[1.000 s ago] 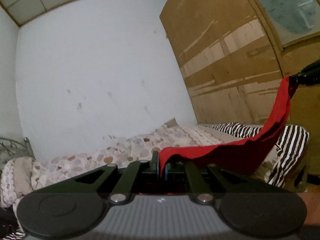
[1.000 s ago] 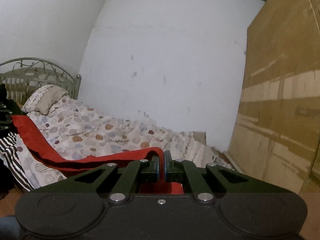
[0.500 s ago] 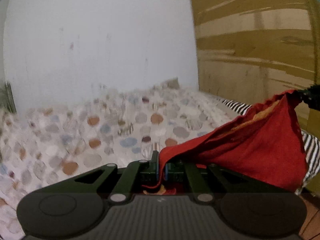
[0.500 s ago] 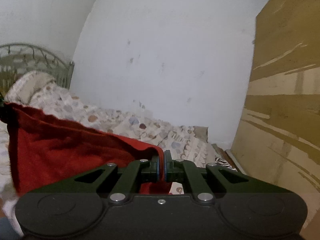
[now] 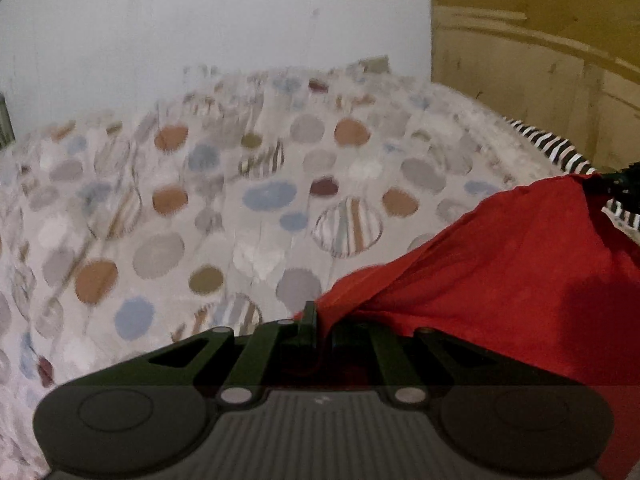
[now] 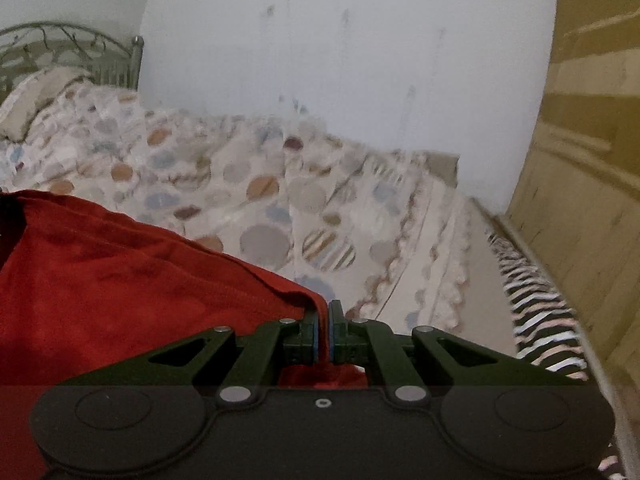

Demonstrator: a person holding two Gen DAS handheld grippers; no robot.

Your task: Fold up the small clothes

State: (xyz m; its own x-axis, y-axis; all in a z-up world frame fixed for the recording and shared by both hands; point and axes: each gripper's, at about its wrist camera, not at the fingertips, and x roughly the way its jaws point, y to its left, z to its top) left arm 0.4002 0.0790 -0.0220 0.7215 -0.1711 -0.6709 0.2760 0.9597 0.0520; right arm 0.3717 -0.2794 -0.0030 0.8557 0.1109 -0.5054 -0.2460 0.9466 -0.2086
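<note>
A red garment (image 5: pixel 512 264) hangs stretched between my two grippers above the bed. My left gripper (image 5: pixel 318 320) is shut on one corner of it; the cloth spreads to the right up to the right gripper's tip at the right edge of the left wrist view. My right gripper (image 6: pixel 323 312) is shut on the other corner of the red garment (image 6: pixel 120 280), which spreads to the left in the right wrist view. The garment's lower part is hidden behind the gripper bodies.
A bed with a dotted quilt (image 5: pixel 240 208) lies below and ahead. A black-and-white striped cloth (image 6: pixel 536 304) lies along the bed's right side. A wooden wardrobe (image 6: pixel 592 160) stands at the right, a white wall (image 6: pixel 340 52) behind, a metal headboard (image 6: pixel 72 52) at the left.
Both grippers have tilted down and moved toward the bed with the red garment. The garment has gone from a thin stretched band to a broad hanging sheet.
</note>
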